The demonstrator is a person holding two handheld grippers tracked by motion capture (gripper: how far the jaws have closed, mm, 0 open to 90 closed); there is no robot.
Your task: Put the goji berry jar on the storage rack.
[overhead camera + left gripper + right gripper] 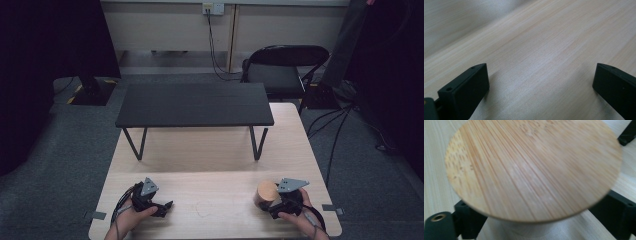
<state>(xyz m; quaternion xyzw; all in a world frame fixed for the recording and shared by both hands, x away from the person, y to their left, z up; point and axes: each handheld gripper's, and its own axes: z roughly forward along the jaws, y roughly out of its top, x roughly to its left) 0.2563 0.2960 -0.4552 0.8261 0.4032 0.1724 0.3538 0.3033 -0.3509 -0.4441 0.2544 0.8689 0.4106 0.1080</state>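
Wooden-lidded container [266, 194]: stands upright on the near right part of the light wooden table [215, 150], capped by a round bamboo lid [531, 167] with straight grain, pale body visible just below the lid rim in the right gripper view. Sits between the two black jaws of the right gripper [272, 206], one jaw at each side just under the lid; whether the pads already press the body cannot be told from the views. Held from the near right by the person's right hand [300, 216], grey three-cornered plate on top, cable trailing toward the near edge. Well apart, on the near left of the same table: left gripper [167, 206], resting low over the tabletop in the left hand [131, 217], jaws spread wide with bare wood grain between them in the left gripper view. Farther off, across the middle of the table: low black bench-like shelf [195, 104] on thin angled legs. Beyond the far right corner: black folding chair [282, 65] on grey carpet.
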